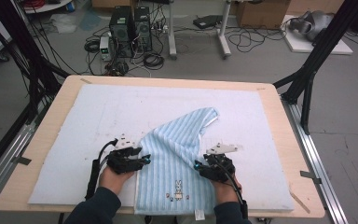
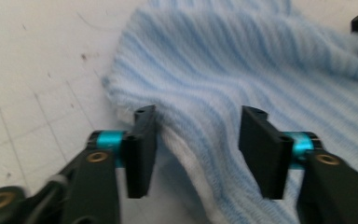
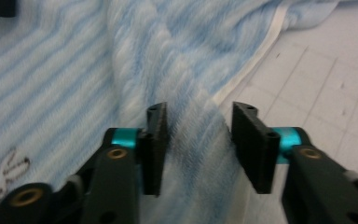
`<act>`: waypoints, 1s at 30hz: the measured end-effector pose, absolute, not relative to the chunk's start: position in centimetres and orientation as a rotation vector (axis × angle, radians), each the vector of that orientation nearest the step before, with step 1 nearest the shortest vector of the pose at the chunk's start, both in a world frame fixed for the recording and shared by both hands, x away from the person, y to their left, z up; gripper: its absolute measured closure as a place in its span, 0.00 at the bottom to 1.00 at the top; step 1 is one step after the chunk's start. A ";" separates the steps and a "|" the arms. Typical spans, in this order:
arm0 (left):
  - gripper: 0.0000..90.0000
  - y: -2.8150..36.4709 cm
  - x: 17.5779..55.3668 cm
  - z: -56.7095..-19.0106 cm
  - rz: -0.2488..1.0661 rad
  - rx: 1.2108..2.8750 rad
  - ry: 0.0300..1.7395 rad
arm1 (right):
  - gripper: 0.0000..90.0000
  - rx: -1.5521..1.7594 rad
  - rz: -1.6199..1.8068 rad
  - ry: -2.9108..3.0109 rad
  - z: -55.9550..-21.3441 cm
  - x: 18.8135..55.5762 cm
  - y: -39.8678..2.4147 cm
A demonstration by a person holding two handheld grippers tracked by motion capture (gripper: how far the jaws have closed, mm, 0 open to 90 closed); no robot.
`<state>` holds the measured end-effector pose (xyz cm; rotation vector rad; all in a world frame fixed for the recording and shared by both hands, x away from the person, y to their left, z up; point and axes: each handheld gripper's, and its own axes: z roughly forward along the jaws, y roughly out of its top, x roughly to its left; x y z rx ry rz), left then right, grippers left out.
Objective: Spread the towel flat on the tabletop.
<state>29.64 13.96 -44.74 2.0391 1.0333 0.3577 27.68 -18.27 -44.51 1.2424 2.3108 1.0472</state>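
Two claws sit low on the counter [image 1: 279, 140], one at each side edge of a pale blue striped towel [image 1: 179, 158]. The towel lies on a white mat [image 1: 98, 116] toward the near middle of the counter, its far part bunched into a peak that leans to the right, and a small rabbit picture [image 1: 178, 189] shows near its near edge. The left claw [image 1: 145, 160] has its jaws apart, with the towel's raised left edge lying between them [image 2: 193, 140]. The right claw [image 1: 197, 164] is also spread, its jaws straddling a fold of the towel's right edge [image 3: 198, 140]. A person's hands and dark sleeves [image 1: 95, 207] come in from the near side. Computers [image 1: 130, 30] and cables lie on the floor beyond.
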 end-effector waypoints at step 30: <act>0.71 16.0 20.5 -45.2 0.171 2.039 0.794 | 0.78 1.068 1.151 2.349 -42.8 18.2 -22.4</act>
